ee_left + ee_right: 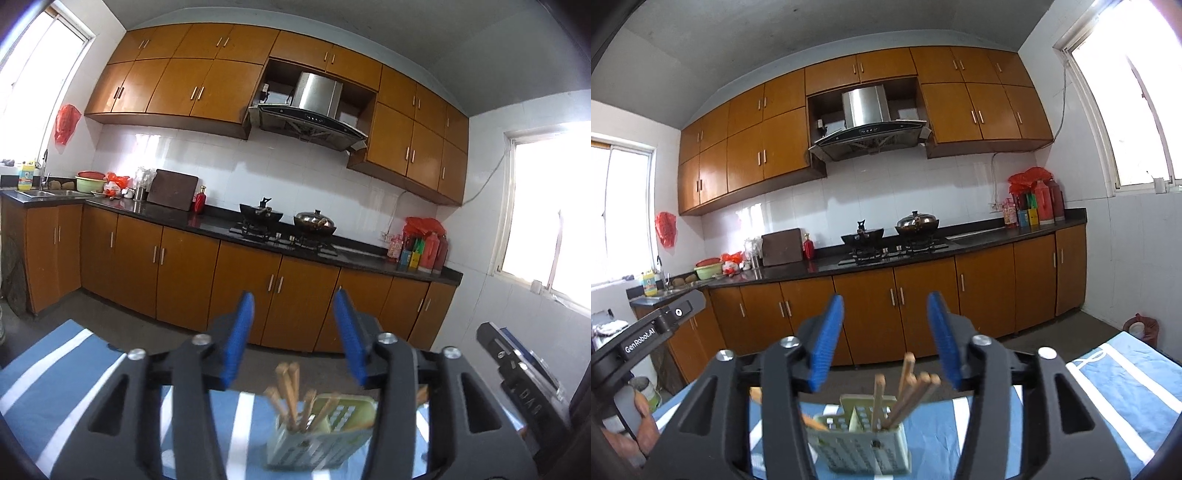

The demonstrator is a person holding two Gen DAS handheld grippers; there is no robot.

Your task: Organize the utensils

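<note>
On the blue striped cloth (1126, 380), pale green perforated holder (860, 443) holds wooden chopsticks (908, 391).

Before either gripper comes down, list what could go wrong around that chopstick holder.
1. The chopsticks lean at different angles out of the green holder; a descending gripper could knock them or tip the light holder.
2. Both the left gripper and the right gripper hang open above the same holder, so they may collide.
3. The striped cloth could slide or bunch if the holder is pushed.
</note>
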